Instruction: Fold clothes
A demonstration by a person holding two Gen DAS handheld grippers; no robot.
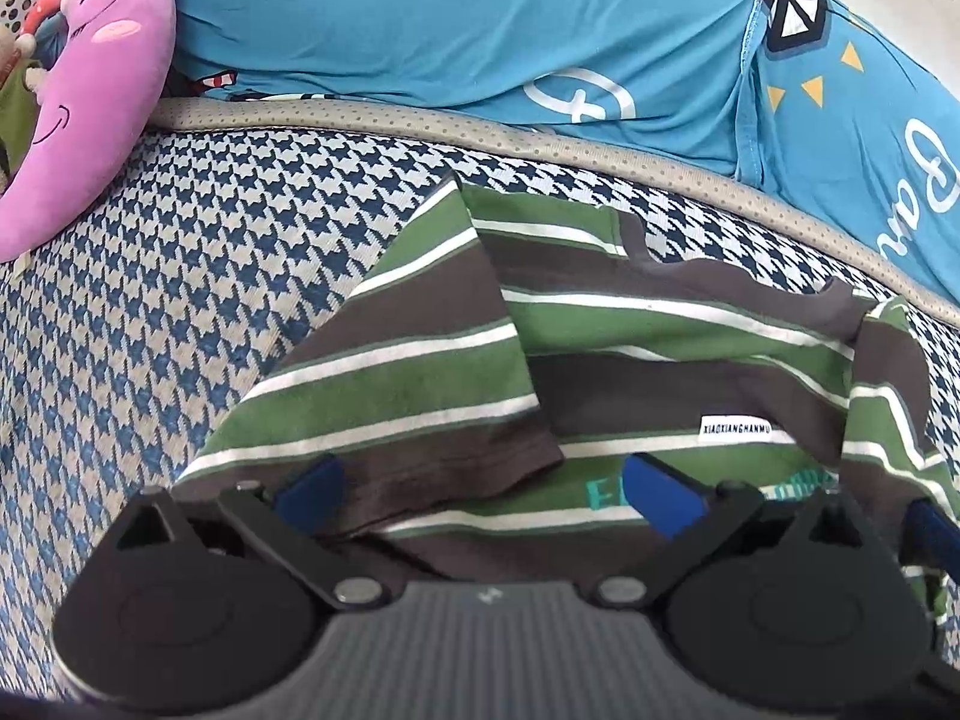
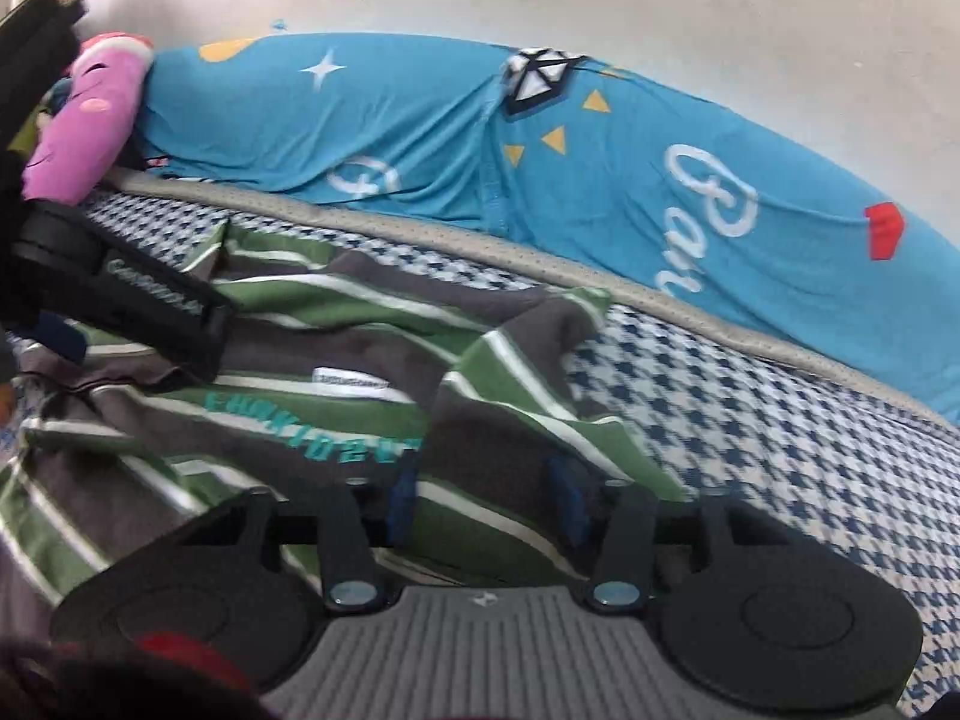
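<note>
Shirt [image 1: 600,324] striped green, brown, white, sleeves folded inward.

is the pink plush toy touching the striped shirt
Apart. The left wrist view shows bare houndstooth cover between the pink plush toy and the striped shirt's nearest sleeve edge.

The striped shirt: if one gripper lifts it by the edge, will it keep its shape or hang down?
The striped shirt is thin knit with soft creases, so it would probably hang limp. Its sleeve lies folded over loosely and may well fall open. It looks light, and could drag across the houndstooth cover rather than slide freely.
</note>
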